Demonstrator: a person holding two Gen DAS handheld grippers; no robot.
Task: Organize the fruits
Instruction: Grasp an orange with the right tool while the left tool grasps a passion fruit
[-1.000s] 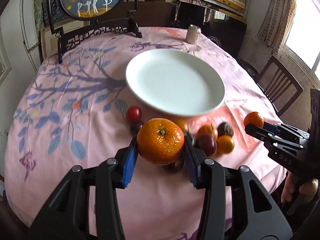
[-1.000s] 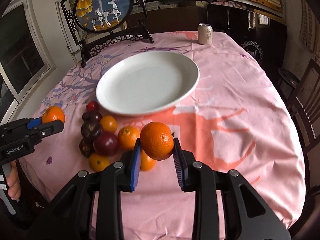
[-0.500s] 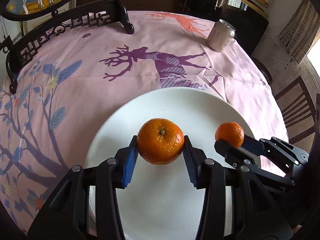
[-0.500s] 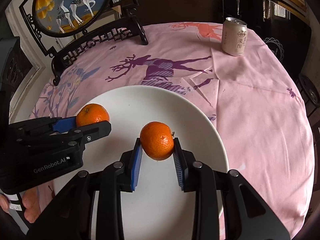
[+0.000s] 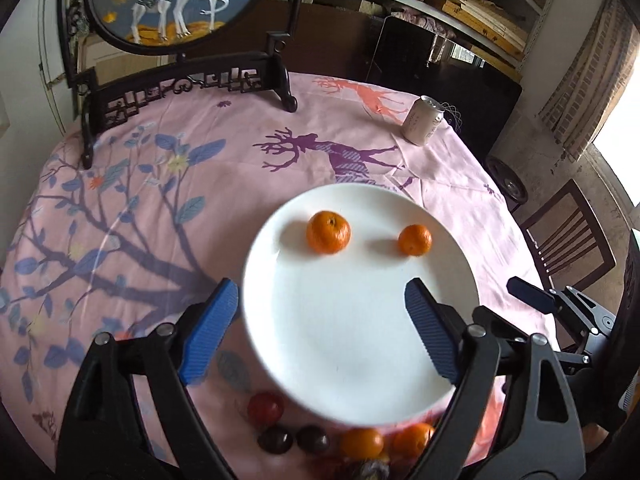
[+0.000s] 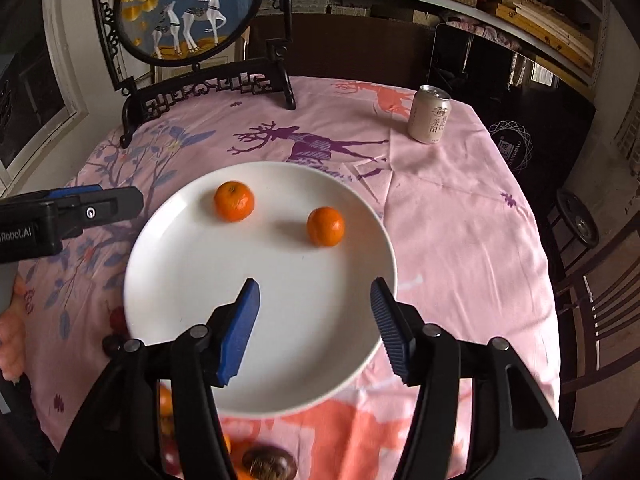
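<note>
Entry: fruit sorting, two mandarins delivered.

Risks, as we judge them. Both mandarins sit loose on the smooth white plate (image 5: 280, 264); a knock to the rim as we draw back could set them rolling toward each other or off the edge. The remaining fruit lies crowded against the plate's near rim, so a careless reach for one piece could nudge its neighbours off the table (image 5: 168, 184) or shove the plate itself. The two grippers work close together over one dish, so they could also collide.

Position of items.
- Larger mandarin (image 5: 328, 232): on the plate's far half, ahead of the left gripper (image 5: 320, 300), well clear of its fingers.
- Smaller mandarin (image 6: 325, 226): on the plate's far half, ahead of the right gripper (image 6: 316, 300), apart from its fingers.
- The two mandarins lie near each other, not touching.
- Unsorted fruit: a red plum (image 5: 265, 408), dark plums and two small oranges (image 5: 362, 443), on the table below the plate.

Fingers. Our left fingers (image 5: 210, 332) are spread wide, having just been opening, nothing between them. Our right fingers (image 6: 240, 328) are likewise spread after opening, empty.
</note>
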